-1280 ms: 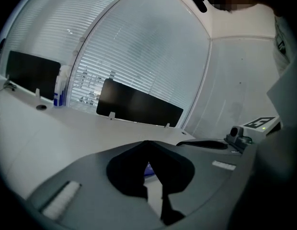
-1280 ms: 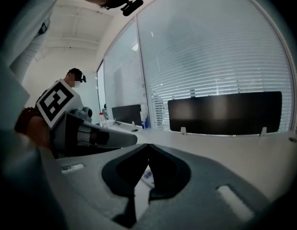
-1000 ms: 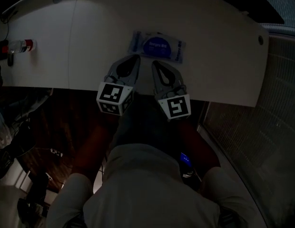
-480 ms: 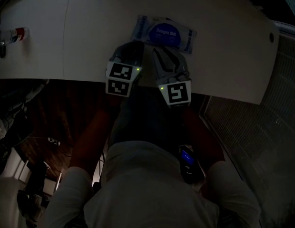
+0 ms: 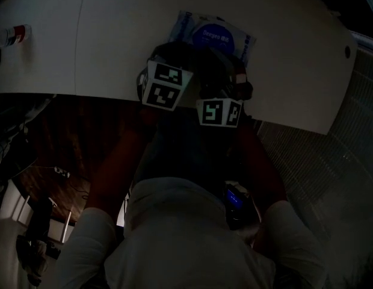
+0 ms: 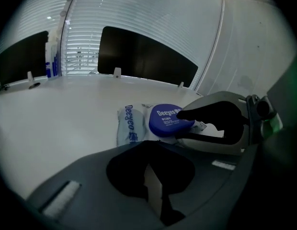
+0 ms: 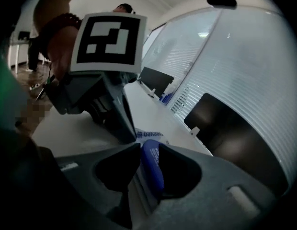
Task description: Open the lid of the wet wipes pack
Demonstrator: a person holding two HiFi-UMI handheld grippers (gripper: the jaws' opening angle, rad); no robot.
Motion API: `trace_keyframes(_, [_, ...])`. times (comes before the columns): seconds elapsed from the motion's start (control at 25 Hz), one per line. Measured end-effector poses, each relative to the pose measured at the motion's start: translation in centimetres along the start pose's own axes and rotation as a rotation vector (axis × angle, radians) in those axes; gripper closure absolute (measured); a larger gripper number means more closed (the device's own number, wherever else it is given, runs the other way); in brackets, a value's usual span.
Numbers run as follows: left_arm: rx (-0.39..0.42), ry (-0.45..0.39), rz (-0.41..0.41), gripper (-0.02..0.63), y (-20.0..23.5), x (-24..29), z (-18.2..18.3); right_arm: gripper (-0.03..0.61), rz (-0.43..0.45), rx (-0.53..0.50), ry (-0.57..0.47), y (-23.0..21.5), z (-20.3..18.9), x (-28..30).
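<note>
Right gripper (image 7: 149, 148) jaws have just been opening and stand apart, with the blue lid (image 7: 153, 171) between them. Left gripper (image 6: 149, 145) is clenched, empty, at the near edge of the pack (image 6: 131, 124), which lies flat on the table (image 6: 52, 123).

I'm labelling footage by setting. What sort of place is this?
Probably an office or meeting room: a long white table, slatted window blinds behind it, and a wet wipes pack lying on the table.
</note>
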State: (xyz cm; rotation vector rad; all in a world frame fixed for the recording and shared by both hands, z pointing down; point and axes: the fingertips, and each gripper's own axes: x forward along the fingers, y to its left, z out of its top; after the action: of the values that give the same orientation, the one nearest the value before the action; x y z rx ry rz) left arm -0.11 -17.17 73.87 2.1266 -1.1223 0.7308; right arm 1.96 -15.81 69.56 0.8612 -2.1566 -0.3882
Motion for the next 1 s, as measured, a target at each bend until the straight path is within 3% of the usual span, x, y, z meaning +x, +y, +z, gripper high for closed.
trace_keyframes(0.12, [0.005,0.021,0.001,0.611,0.0,0.2,-0.1,0.466,0.006,-0.089,0.026,0.4,-0.3,0.4])
trace_keyframes(0.32, [0.009,0.045,-0.002,0.611,0.1,0.4,-0.2,0.466,0.004,-0.144,0.056,0.3,-0.9,1.1])
trace_keyframes(0.68, [0.012,0.052,-0.012,0.611,-0.1,0.7,-0.7,0.457,-0.005,-0.168,0.023,-0.9,0.4,0.4])
trace_keyframes(1.0, [0.014,0.057,-0.014,0.611,-0.1,0.5,-0.5,0.462,-0.078,-0.142,-0.032,-5.5,3.4,-0.2])
